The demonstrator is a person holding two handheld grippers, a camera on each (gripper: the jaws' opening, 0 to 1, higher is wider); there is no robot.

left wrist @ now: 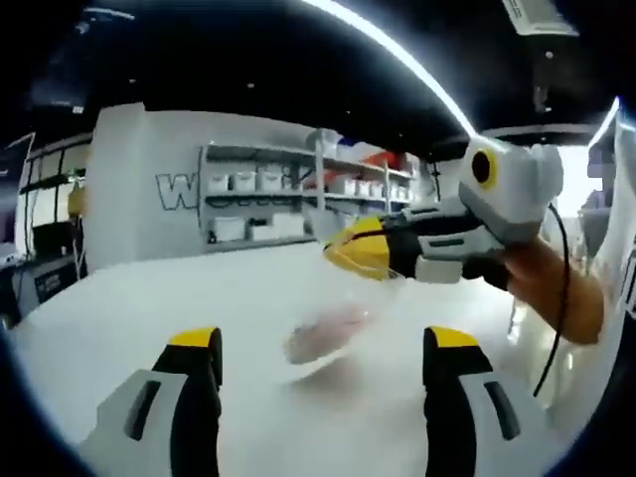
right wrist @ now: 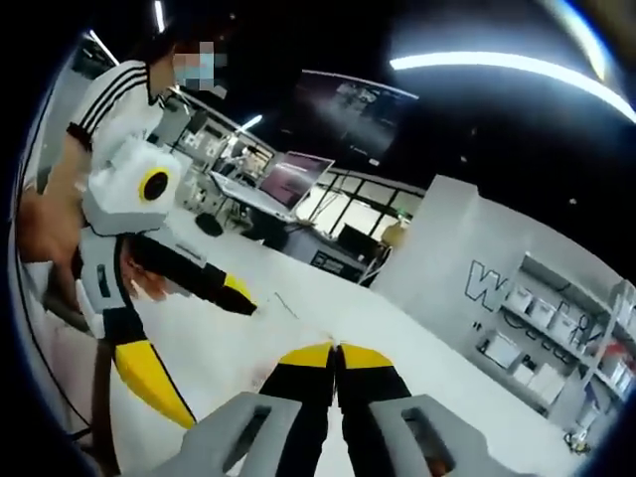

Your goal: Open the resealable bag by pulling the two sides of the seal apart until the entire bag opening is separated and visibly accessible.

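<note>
Your right gripper [right wrist: 336, 348], at lower centre, pinches the bag [left wrist: 328, 333] seal so your wide-open left gripper [left wrist: 323, 343] can take the other side.

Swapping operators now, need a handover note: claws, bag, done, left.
Left claw: open, jaws wide apart, holding nothing, low over the white table.
Right claw: jaws shut together; appears to pinch the top edge of the clear plastic resealable bag, though blur hides the contact.
Bag: hangs blurred between the left jaws, something pinkish inside.
Done: one side apparently gripped.
Left: grip the opposite side of the seal with the left claw, pull apart along the whole opening. Seal state can't be read.
</note>
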